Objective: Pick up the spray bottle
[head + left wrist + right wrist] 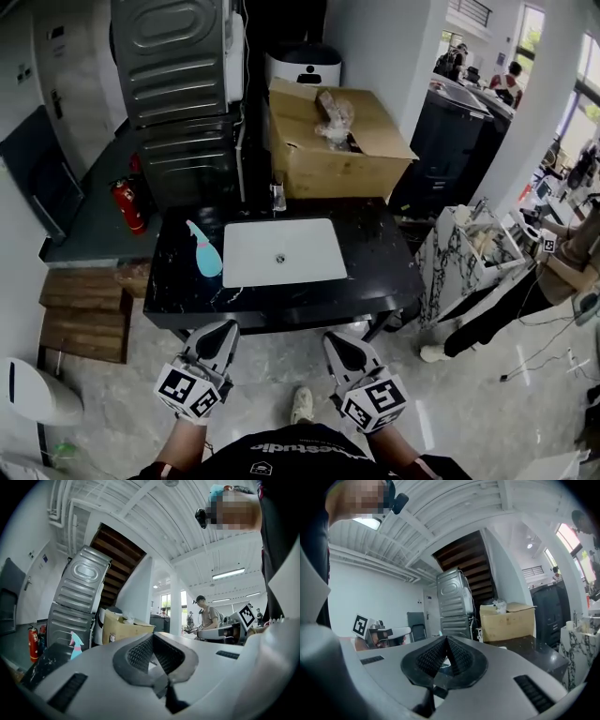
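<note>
Approach stage. Spray bottle apparently upright on the dark desk, just left of the white basin. Left hand-held gripper and right hand-held gripper short of the near desk edge, both pinched closed and empty (nothing between the pads in either gripper view). Best taken with the left: spread wide before arrival, straddle the body below the trigger head, close gently to avoid tipping.

Daylight glares from the windows at your two o'clock; both gripper views bend hard, dark at edges.
</note>
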{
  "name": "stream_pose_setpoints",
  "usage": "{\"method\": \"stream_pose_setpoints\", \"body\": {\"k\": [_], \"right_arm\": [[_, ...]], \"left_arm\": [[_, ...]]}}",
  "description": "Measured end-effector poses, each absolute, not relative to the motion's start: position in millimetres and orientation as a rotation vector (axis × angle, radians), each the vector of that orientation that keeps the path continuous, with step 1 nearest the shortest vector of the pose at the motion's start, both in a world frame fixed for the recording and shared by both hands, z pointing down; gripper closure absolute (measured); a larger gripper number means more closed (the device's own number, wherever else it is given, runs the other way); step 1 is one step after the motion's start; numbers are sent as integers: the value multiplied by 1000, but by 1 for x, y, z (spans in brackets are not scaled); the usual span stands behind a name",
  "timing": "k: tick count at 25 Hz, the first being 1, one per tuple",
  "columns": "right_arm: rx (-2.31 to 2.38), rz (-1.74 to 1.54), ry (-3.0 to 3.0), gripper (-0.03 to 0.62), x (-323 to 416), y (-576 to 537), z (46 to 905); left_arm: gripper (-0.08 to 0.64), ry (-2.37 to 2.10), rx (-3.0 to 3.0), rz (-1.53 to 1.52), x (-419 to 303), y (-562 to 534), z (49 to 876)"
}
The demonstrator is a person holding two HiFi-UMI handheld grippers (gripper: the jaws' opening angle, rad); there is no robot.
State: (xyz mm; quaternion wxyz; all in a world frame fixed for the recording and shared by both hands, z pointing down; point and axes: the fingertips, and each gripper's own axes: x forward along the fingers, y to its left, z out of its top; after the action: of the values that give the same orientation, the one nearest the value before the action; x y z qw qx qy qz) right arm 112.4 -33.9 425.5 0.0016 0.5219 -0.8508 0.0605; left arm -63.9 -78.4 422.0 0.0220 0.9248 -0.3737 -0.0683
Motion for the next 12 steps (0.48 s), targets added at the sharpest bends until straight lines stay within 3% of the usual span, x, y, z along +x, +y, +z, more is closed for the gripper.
{"method": "stream_pose_setpoints", "body": {"k": [12], "right_arm": [[1492,162,-2758,555,153,-177,412]], "left_arm": [[545,-1249,2856,-231,-7,-216,402]]}}
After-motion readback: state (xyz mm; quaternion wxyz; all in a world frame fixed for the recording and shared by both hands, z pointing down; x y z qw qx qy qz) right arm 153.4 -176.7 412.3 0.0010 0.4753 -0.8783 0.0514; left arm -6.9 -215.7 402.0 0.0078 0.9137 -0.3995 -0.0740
